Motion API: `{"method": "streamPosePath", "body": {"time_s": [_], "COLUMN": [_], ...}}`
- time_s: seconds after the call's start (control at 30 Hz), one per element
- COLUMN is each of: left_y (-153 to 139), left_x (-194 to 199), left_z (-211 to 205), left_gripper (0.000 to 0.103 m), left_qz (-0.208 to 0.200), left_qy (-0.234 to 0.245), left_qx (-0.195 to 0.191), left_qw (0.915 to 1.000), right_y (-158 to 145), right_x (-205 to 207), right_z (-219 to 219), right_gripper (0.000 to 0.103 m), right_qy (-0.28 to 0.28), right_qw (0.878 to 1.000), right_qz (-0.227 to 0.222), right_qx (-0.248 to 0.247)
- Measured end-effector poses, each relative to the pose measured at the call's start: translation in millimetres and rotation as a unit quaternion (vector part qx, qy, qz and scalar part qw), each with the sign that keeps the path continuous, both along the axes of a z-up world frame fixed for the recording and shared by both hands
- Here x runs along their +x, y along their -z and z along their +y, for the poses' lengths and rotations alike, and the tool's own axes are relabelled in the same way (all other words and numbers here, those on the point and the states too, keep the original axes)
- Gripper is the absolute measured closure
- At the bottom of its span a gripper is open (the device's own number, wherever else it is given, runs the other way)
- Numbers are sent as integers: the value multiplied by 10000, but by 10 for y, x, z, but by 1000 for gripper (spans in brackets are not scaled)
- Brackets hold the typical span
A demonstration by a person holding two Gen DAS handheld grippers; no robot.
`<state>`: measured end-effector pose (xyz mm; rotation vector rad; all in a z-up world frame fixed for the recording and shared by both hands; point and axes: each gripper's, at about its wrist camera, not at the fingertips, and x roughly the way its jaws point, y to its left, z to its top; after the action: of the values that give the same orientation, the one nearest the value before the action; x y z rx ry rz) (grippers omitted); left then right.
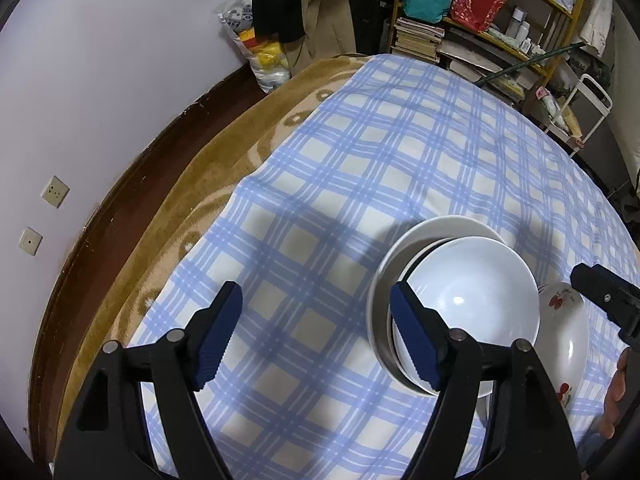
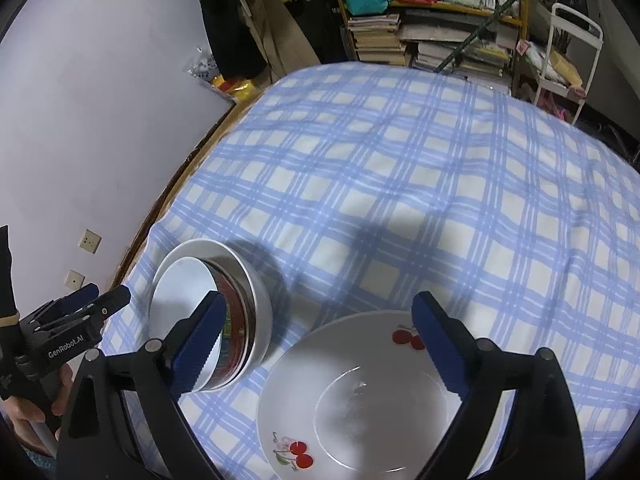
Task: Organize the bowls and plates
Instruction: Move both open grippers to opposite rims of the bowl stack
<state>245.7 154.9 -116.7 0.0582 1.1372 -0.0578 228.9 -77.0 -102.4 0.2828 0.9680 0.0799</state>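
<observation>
A nested stack of bowls (image 1: 472, 300) stands on the blue checked cloth (image 1: 400, 152); a pale bowl sits on top inside a wider white one. In the right wrist view the bowl stack (image 2: 180, 292) shows a red-patterned bowl in between. Just right of the stack lies a white plate with cherry prints (image 2: 360, 400), also seen as the cherry plate (image 1: 568, 344). My left gripper (image 1: 316, 340) is open over bare cloth, its right finger against the stack's near left side. My right gripper (image 2: 320, 348) is open above the plate, nothing pinched.
A brown blanket (image 1: 200, 184) sticks out under the cloth along the left edge by the wall. Behind the table stand a cluttered shelf with books (image 1: 480, 32), a white cart (image 2: 572, 48), hanging clothes and a plastic bag (image 1: 260, 52). A hand (image 2: 36, 412) holds the left gripper.
</observation>
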Motion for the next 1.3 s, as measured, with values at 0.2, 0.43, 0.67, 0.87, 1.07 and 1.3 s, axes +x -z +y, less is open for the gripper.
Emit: {"method": "streamPosePath", "body": {"time_s": [0.2, 0.43, 0.67, 0.87, 1.07, 1.3], "left_y": [70, 126, 229, 289, 384, 400], "left_x": [42, 74, 64, 72, 44, 66], "left_z": [-26, -24, -52, -11, 4, 37], "left_gripper": [27, 27, 27, 27, 27, 27], "left_qz": [141, 263, 382, 468, 534, 583], "left_qy": [41, 59, 80, 17, -6, -87], "left_qx": [73, 6, 97, 29, 1, -86], "left_qw": [9999, 9996, 9992, 9989, 9986, 9982], "right_y": [131, 235, 303, 391, 425, 432], "right_x": [75, 119, 155, 162, 165, 163], "right_z": [59, 78, 101, 118, 130, 139], "right_gripper": [5, 5, 5, 5, 5, 5], "right_qy": [-176, -231, -237, -219, -216, -213], "right_qw": [9994, 9985, 9982, 9976, 9976, 9974], "right_qz": [298, 497, 546, 635, 652, 680], "right_qx": [37, 48, 122, 135, 102, 40]}}
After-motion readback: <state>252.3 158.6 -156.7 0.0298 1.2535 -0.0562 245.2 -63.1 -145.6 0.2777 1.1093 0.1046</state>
